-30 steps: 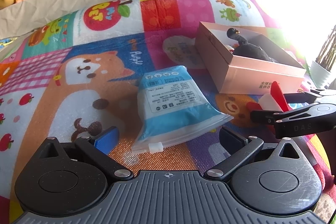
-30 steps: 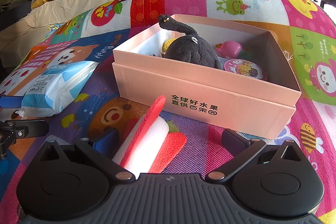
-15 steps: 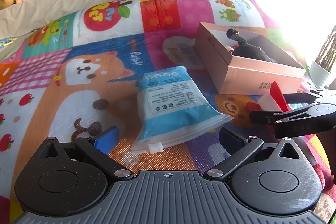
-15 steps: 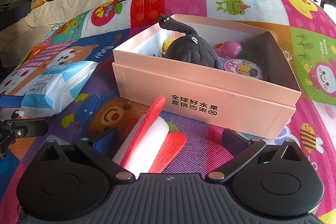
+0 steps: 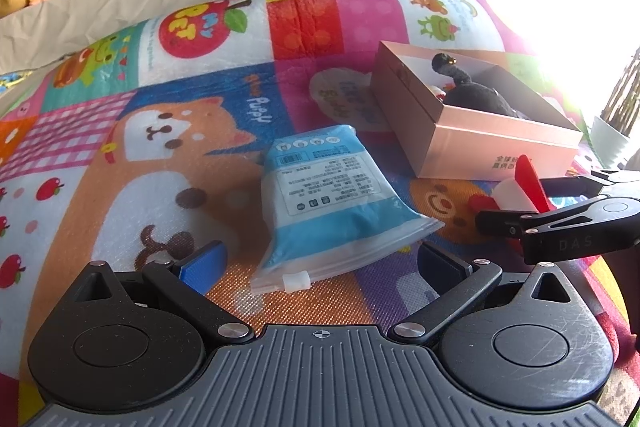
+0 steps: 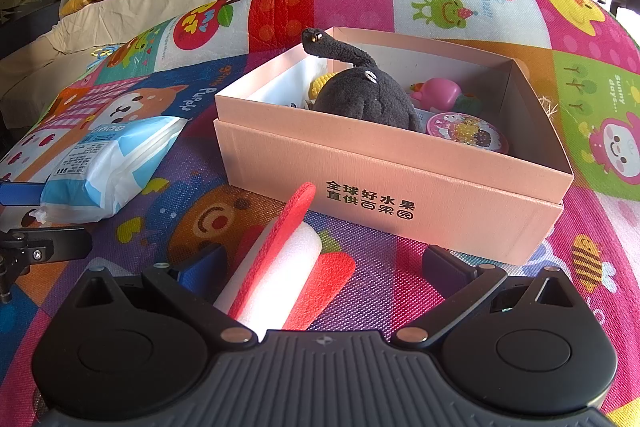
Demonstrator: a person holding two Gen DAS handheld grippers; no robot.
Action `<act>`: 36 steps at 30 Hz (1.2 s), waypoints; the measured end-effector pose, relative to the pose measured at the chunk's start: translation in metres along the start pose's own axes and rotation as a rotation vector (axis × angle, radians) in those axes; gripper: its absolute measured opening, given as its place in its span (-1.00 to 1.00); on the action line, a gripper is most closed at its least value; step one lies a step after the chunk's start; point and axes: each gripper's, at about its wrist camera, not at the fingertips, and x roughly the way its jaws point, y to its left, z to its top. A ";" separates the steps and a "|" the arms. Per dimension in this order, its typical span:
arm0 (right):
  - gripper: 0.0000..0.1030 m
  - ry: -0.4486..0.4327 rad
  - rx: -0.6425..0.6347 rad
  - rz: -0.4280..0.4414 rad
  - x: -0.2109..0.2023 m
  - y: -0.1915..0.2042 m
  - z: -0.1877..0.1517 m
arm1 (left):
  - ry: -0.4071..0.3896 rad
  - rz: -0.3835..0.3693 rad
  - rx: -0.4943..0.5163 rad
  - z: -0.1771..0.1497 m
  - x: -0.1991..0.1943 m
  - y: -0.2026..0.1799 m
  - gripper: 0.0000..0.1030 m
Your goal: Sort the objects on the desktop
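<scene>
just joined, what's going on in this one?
A person with handheld tongs in each hand is sorting items on a colourful play mat into a pink box. The box already holds a dark plush toy, a pink toy and a round tin. The right tongs are open around a red-and-white foam piece lying in front of the box. The left tongs are open at a blue wipes pack. Neither is gripped.

Matt pink cardboard box (image 6: 400, 187), glossy plastic pouch (image 5: 328, 195), fuzzy grey plush toy (image 6: 364, 99).
</scene>
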 end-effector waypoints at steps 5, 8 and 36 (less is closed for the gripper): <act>1.00 0.000 0.000 0.000 0.000 0.000 0.000 | -0.002 -0.004 -0.008 0.000 0.000 0.001 1.00; 1.00 0.000 0.000 0.000 0.000 0.000 0.000 | -0.001 -0.007 -0.010 0.000 0.000 0.001 1.00; 1.00 0.000 0.000 0.000 0.000 0.000 0.000 | -0.003 -0.006 -0.003 0.000 -0.001 0.002 1.00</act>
